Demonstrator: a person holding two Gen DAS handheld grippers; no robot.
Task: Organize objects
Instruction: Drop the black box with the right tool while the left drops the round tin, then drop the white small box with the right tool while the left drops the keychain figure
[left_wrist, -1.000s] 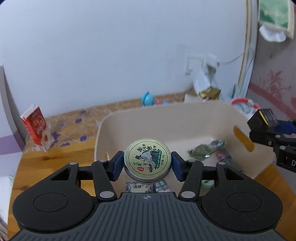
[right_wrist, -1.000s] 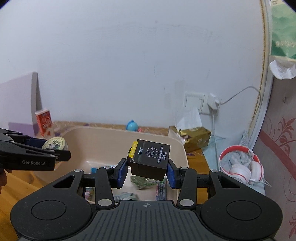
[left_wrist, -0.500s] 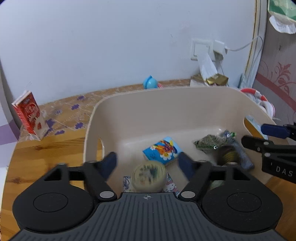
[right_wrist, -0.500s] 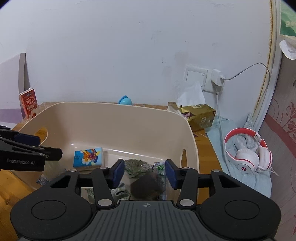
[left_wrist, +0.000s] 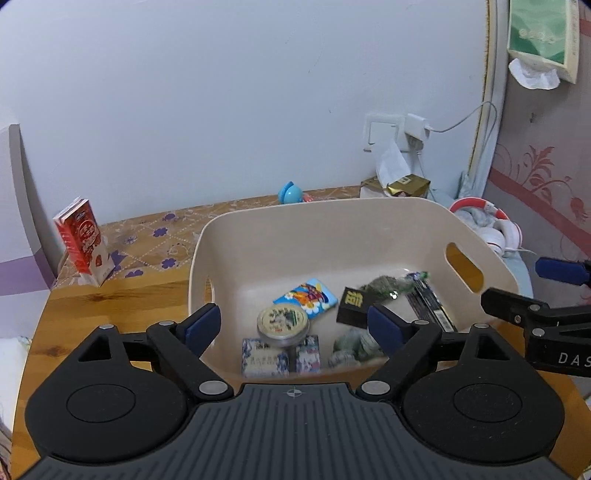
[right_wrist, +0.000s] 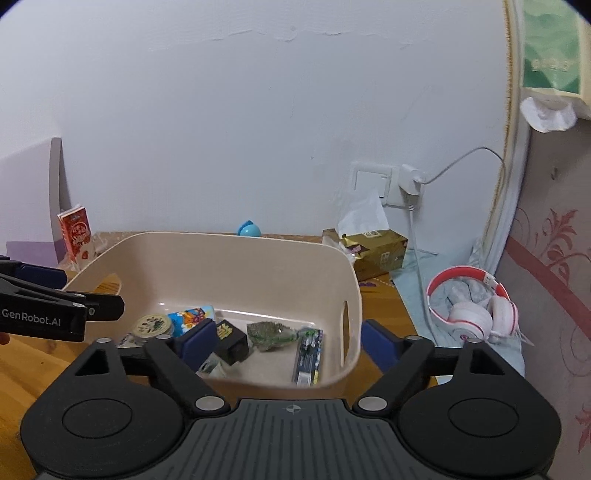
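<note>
A beige plastic basket (left_wrist: 332, 221) (right_wrist: 236, 247) stands on the wooden table. Inside lie a round tin (left_wrist: 282, 322) (right_wrist: 152, 325), a black box (left_wrist: 353, 307) (right_wrist: 231, 341), a blue snack packet (left_wrist: 309, 297), a green packet (right_wrist: 271, 332) and small cards (left_wrist: 264, 356). My left gripper (left_wrist: 293, 326) is open and empty above the basket's near wall. My right gripper (right_wrist: 286, 341) is open and empty above the basket's near right corner. The right gripper shows at the right edge of the left wrist view (left_wrist: 546, 295).
A red carton (left_wrist: 79, 240) stands at the back left of the table. A blue ball (left_wrist: 290, 192), a gold tissue pack (right_wrist: 373, 251) and red-white headphones (right_wrist: 469, 306) lie behind and right of the basket. A wall socket with cable (right_wrist: 406, 181) is behind.
Both grippers opened. The tin fell from my left gripper and the black box from my right gripper; both now lie in the basket. Both grippers rose and pulled back slightly.
</note>
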